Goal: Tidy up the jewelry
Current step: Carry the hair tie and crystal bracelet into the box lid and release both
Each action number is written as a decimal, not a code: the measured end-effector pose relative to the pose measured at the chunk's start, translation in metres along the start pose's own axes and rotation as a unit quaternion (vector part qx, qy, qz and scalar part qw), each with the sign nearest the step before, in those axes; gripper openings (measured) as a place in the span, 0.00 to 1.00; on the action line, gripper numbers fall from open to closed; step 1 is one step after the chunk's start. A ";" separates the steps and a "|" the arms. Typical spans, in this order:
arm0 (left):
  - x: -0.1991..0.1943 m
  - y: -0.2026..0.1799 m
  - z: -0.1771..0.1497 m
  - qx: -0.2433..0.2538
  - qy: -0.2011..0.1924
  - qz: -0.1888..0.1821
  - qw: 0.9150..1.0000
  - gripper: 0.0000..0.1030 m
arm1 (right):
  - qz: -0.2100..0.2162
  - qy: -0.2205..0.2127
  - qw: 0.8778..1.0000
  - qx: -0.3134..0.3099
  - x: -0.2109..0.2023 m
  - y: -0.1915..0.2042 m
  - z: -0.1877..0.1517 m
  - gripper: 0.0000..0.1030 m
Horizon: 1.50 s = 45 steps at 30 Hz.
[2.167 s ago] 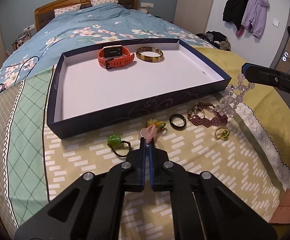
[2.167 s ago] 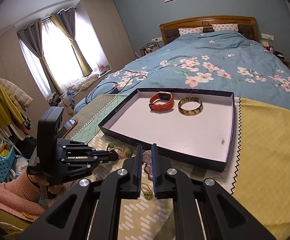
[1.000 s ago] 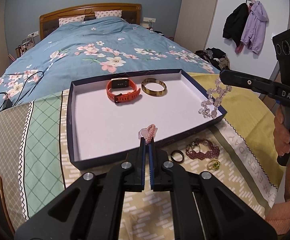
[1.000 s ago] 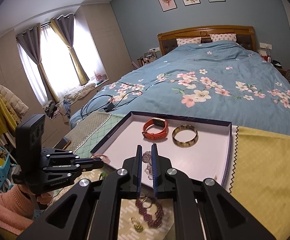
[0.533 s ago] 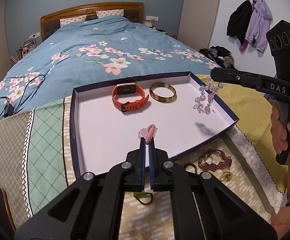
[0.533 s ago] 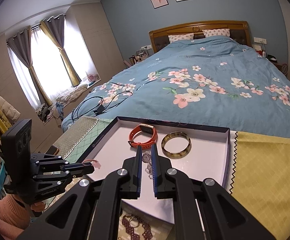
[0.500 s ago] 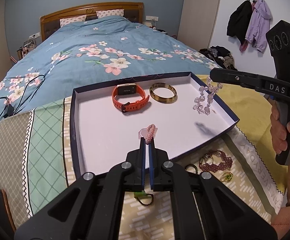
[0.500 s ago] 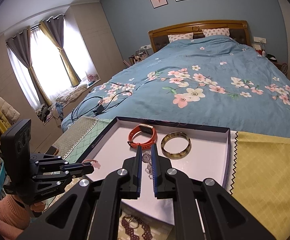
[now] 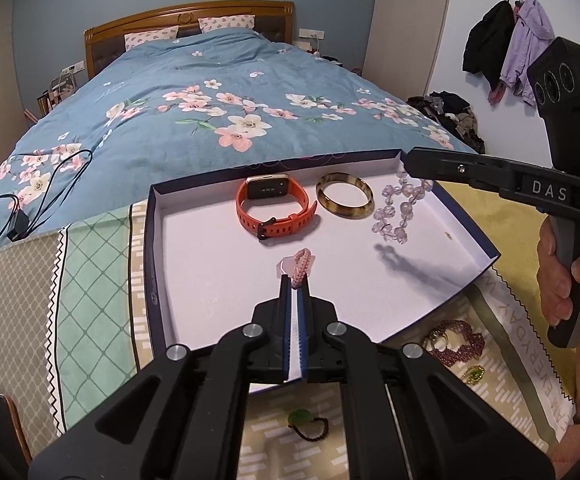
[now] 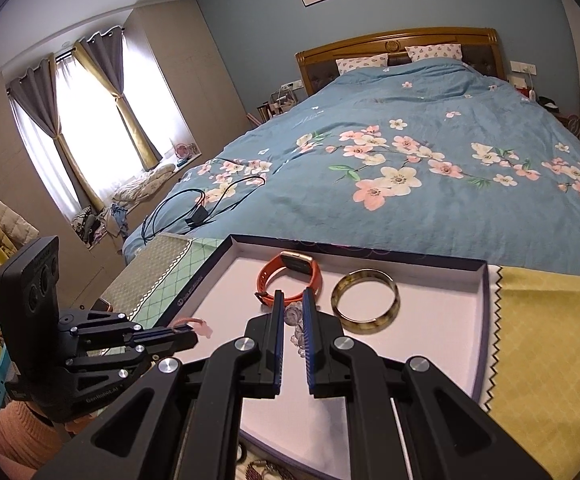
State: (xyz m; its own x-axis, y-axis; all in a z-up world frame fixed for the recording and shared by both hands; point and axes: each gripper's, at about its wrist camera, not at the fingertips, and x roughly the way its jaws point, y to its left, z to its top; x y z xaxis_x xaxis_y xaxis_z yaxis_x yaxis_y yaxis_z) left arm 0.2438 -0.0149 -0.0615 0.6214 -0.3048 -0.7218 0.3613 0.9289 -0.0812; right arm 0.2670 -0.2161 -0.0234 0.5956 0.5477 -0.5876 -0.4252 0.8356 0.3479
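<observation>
A dark blue tray with a white floor [image 9: 194, 248] lies on the bed and holds an orange smartwatch [image 9: 276, 210] and a tortoiseshell bangle [image 9: 344, 200]. My left gripper [image 9: 294, 280] is shut on a pink bead bracelet [image 9: 302, 261] above the tray's middle. My right gripper [image 9: 411, 170] is shut on a clear crystal bead bracelet [image 9: 399, 210] that hangs over the tray's right side, next to the bangle. In the right wrist view the gripper [image 10: 291, 300] holds the clear beads [image 10: 295, 326], with the watch [image 10: 290, 276], bangle [image 10: 365, 300] and tray [image 10: 429, 344] beyond.
Loose jewelry lies on the patterned cloth in front of the tray: a green bead on a dark cord [image 9: 307, 422], a maroon bead bracelet [image 9: 455, 348] and a green-gold ring [image 9: 473, 374]. A black cable [image 9: 22, 216] lies on the blue floral duvet.
Both grippers have risen from the cloth and moved over the tray with their bracelets. In the last half second the clear bracelet has moved left, closer to the bangle.
</observation>
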 end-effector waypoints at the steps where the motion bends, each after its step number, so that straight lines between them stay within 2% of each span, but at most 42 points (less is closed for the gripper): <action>1: 0.002 0.000 0.000 0.000 0.001 0.001 1.000 0.03 | 0.001 0.001 1.000 0.001 0.002 0.000 0.001 0.07; 9: 0.015 0.006 0.002 -0.007 0.010 0.004 1.000 0.03 | 0.023 0.008 0.999 0.030 0.025 0.000 0.005 0.07; 32: 0.054 0.013 0.010 -0.023 0.045 0.002 0.999 0.03 | -0.021 0.062 0.996 0.064 0.048 -0.038 -0.019 0.07; 45: 0.076 0.021 0.021 -0.050 0.061 -0.014 0.997 0.04 | -0.042 0.062 0.995 0.064 0.045 -0.042 -0.020 0.11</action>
State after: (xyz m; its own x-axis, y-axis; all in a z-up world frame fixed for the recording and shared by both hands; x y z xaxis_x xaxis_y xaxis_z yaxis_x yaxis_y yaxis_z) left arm 0.3134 -0.0228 -0.1036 0.5214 -0.3091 -0.7953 0.3022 0.9386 -0.1667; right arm 0.2980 -0.2269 -0.0787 0.5328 0.4733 -0.7015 -0.2820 0.8809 0.3801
